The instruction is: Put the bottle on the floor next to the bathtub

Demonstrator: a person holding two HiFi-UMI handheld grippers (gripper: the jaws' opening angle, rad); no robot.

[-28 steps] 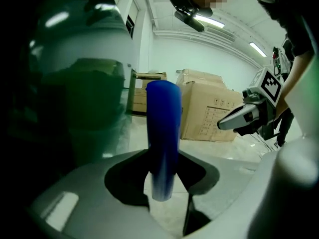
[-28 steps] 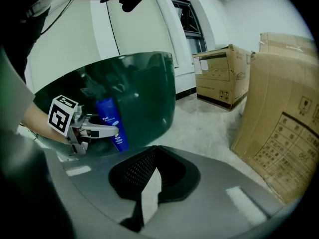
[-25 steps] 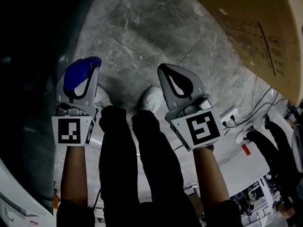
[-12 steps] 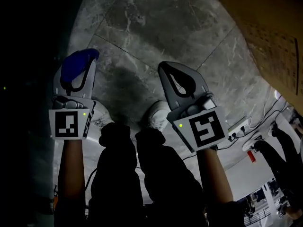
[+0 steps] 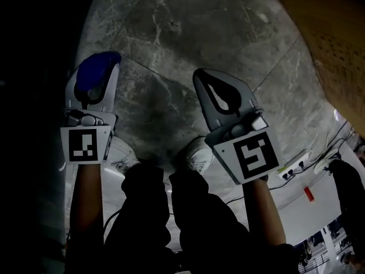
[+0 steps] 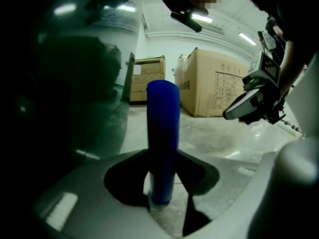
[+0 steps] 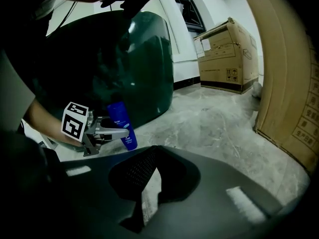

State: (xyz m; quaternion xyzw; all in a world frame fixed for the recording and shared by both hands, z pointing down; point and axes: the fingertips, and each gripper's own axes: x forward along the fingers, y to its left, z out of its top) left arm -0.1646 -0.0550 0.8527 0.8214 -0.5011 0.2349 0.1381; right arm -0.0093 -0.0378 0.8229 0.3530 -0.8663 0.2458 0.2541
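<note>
While upright, bottle [image 6: 163, 138] between jaws of left hand-held gripper [image 5: 96, 76].

Looks like a warehouse or storage hall. Shown by big printed cardboard boxes [image 6: 219, 86] standing by a white wall under ceiling strip lights [image 6: 247, 38], on a bare grey, marble-veined tile floor [image 5: 188, 33]. Shown too by a dark green bathtub [image 7: 127, 59] standing free on that floor near the boxes, and by a power strip [image 5: 293, 168] with loose cables lying on the tiles.

One bottle [image 6: 162, 133], one bathtub [image 7: 124, 63], two hand-held grippers [image 5: 98, 70] [image 5: 202, 76], perhaps three boxes [image 6: 219, 88]
</note>
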